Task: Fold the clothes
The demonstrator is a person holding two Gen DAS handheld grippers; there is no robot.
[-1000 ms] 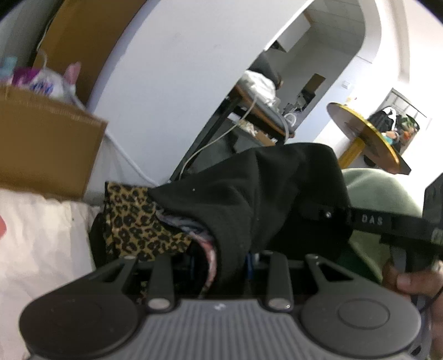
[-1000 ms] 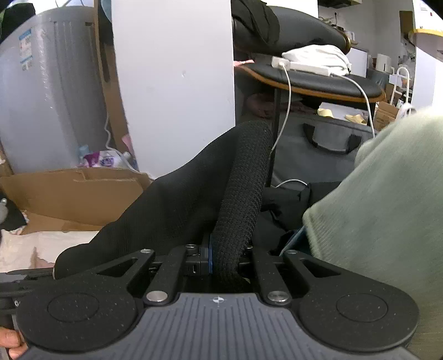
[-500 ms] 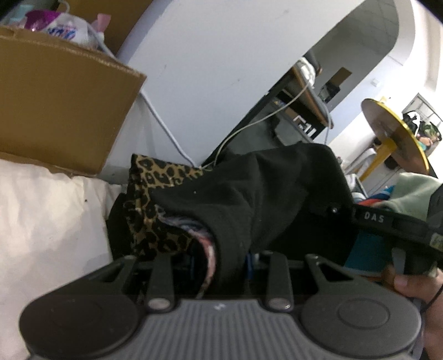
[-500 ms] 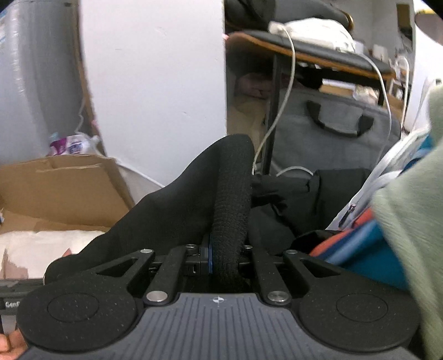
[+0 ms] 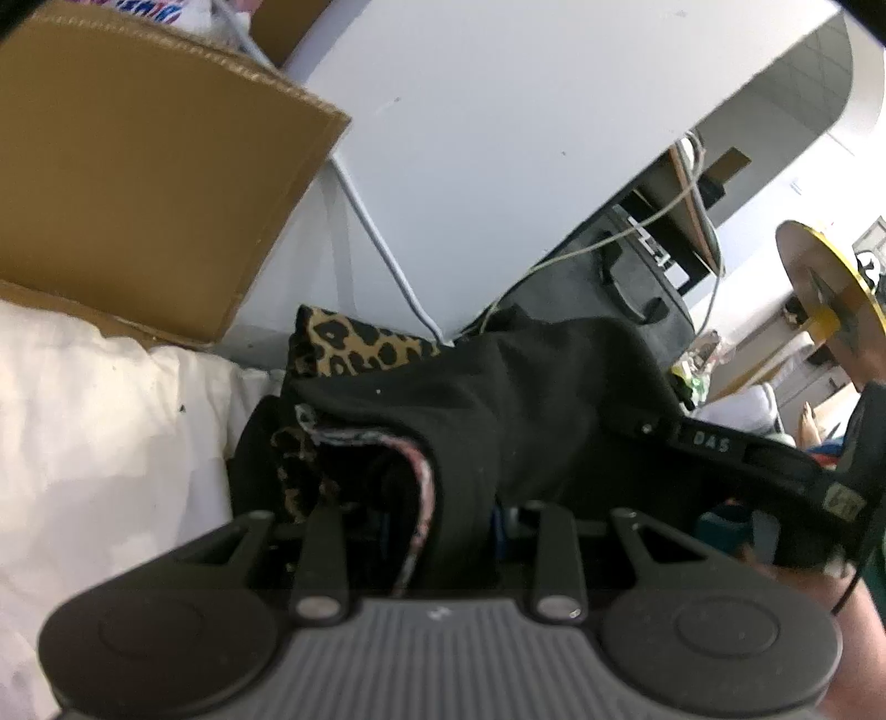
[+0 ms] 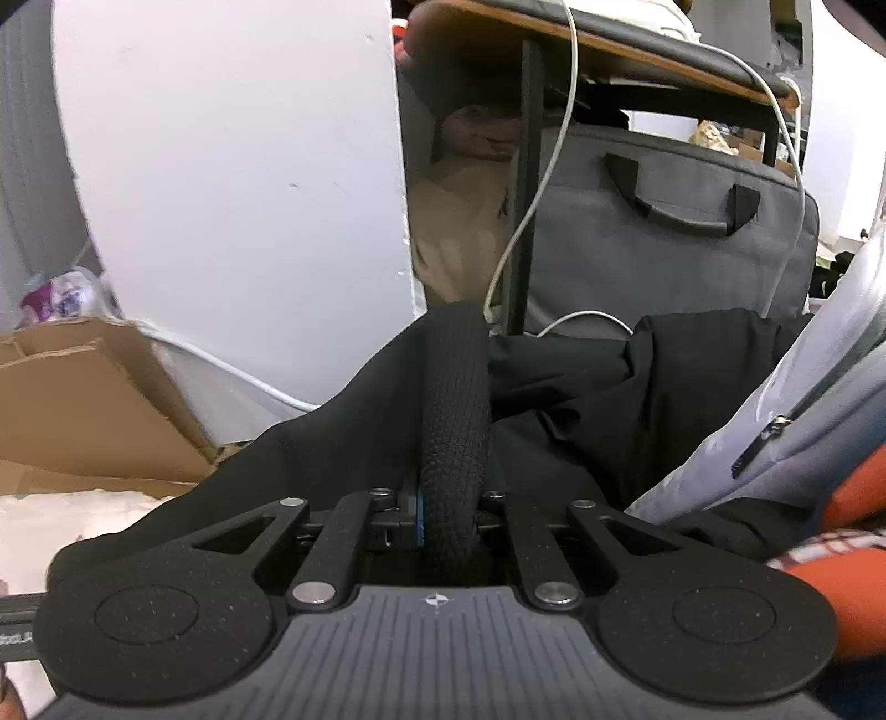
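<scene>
Black fabric of the garment (image 5: 526, 399) (leopard-print lining showing at ten o'clock) stretches between both tools, the left gripper (image 5: 443, 515) clamping one bunched edge, the right gripper (image 6: 451, 498) pinching its ribbed hem (image 6: 457, 399).

A white wall (image 6: 238, 166) rises behind a cardboard box (image 5: 138, 183). A grey bag (image 6: 664, 243) sits under a desk (image 6: 637, 50); a cable (image 6: 531, 210) dangles.
</scene>
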